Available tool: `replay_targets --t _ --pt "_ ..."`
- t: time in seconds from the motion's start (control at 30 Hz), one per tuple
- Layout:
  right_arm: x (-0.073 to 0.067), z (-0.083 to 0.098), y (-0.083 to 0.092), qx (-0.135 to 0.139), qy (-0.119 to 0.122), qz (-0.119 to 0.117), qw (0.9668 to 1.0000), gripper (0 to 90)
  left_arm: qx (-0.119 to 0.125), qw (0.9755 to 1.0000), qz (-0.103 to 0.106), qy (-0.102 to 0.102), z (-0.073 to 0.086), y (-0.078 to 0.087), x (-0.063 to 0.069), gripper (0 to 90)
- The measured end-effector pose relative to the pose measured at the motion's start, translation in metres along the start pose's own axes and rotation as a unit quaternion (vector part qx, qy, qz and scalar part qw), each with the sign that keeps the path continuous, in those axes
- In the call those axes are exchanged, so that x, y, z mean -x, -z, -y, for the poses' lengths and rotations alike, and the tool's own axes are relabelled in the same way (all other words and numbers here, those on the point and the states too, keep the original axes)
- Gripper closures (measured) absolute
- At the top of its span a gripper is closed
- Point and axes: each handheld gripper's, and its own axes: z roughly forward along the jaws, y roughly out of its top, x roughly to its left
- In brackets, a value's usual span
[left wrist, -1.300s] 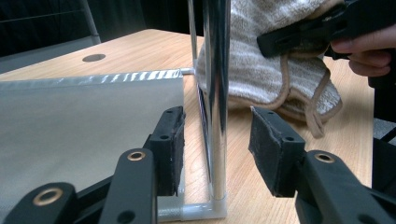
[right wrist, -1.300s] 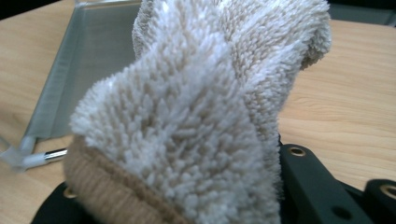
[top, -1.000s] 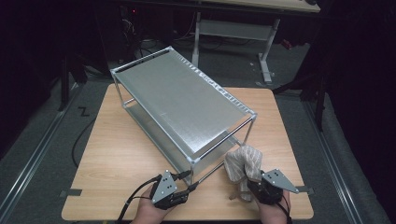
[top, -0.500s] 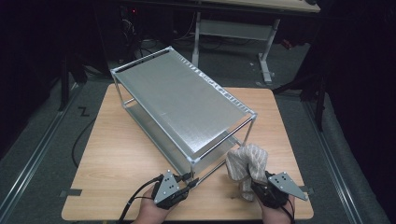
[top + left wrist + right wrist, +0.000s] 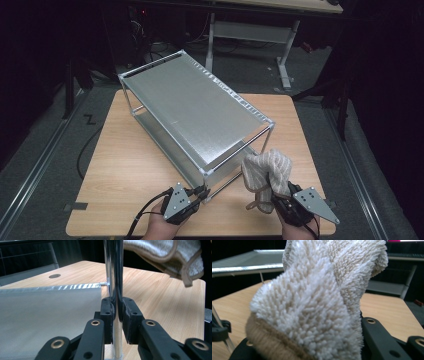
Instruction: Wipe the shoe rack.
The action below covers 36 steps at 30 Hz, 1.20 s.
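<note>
High view first: we see a two-tier silver metal rack (image 5: 195, 117) with flat sheet shelves and thin chrome posts, standing slantwise on the pale wooden worktop (image 5: 115, 175). At the rack's near corner our left tongs (image 5: 201, 192) have just been closing and now clamp the chrome corner post (image 5: 115, 270), one black pad pressed to each side of it in the left gripper view. Just right of that same corner, our right tongs (image 5: 280, 199) hold a beige terry towel with a brown hem (image 5: 266, 176), bunched and lifted off the worktop, its top about level with the rack's upper shelf. The towel is near the post but apart from it.

Behind the rack, off the worktop, stand the white legs of another desk (image 5: 285, 65), with dark cables on the grey floor (image 5: 45, 145) to the rack's left. Nothing lies between the rack and our hands.

Right gripper view: the towel (image 5: 322, 297) covers the jaws, so we cannot see the pads themselves or how much cloth is pinched. The rack's lower shelf is largely hidden under the upper one, and the room beyond is too dark to read.
</note>
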Motion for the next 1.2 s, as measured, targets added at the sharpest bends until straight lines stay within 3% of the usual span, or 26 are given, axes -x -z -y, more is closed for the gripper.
replay_targets --t 0.13,0.4,0.57,0.77,1.03,1.2 --pt "-0.006 -0.009 -0.002 0.015 0.020 -0.008 0.9997 67.8 -0.001 1.0000 0.001 -0.003 0.001 0.002 0.000 79.2" --pt "-0.007 -0.023 0.003 0.042 0.027 -0.009 0.9987 67.9 0.000 1.0000 -0.003 -0.003 0.002 0.005 0.001 79.1" --pt "-0.003 -0.042 0.009 0.065 0.022 -0.006 0.9976 68.1 -0.001 1.0000 -0.004 -0.002 0.002 0.006 0.001 79.1" --pt "-0.009 -0.060 0.002 0.089 0.026 -0.015 0.9956 68.1 0.000 1.0000 -0.004 -0.001 0.003 0.007 0.001 79.1" --pt "-0.025 -0.057 -0.006 0.091 0.016 -0.045 0.9947 67.9 0.007 1.0000 -0.007 0.001 0.003 0.010 -0.001 70.0" --pt "-0.039 -0.053 -0.009 0.082 0.026 -0.068 0.9940 67.9 0.003 0.9999 -0.011 0.001 0.004 0.010 -0.002 63.5"
